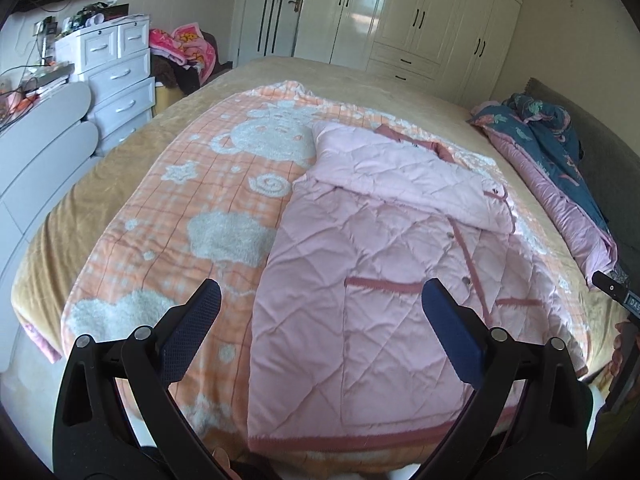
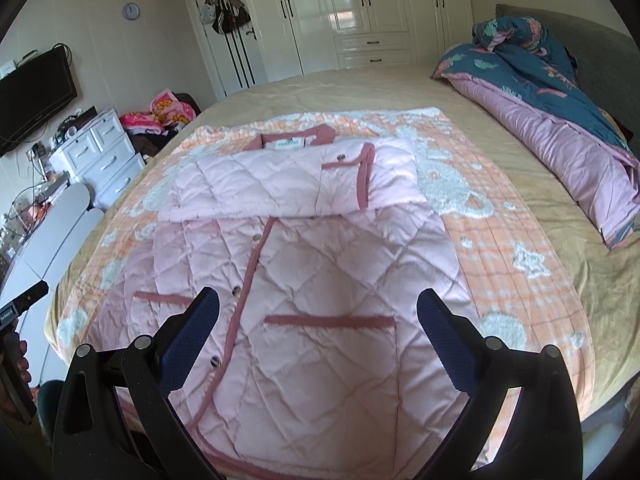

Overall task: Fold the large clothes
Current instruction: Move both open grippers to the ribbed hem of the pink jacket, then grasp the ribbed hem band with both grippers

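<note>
Jacket [image 2: 280, 280]: collar label [image 2: 289, 145] readable-ish only from right wrist.

Right gripper [image 2: 318, 312] hangs over the bed, jaws spread wide, nothing between them. Below lies the pink quilted jacket [image 2: 304, 264], front up, both sleeves folded across the chest in a band at mid-frame. Dark pink trim runs down the button placket, collar [image 2: 296, 138] at the far end. It rests on an orange-and-white checked blanket [image 2: 520, 248] spread over the tan bedcover [image 2: 360, 84]. Upper right, a rumpled blue-and-pink quilt [image 2: 560, 120]. At the lower left edge, the left gripper [image 2: 24, 300] pokes in. White wardrobe [image 2: 360, 8] along the top.
</note>
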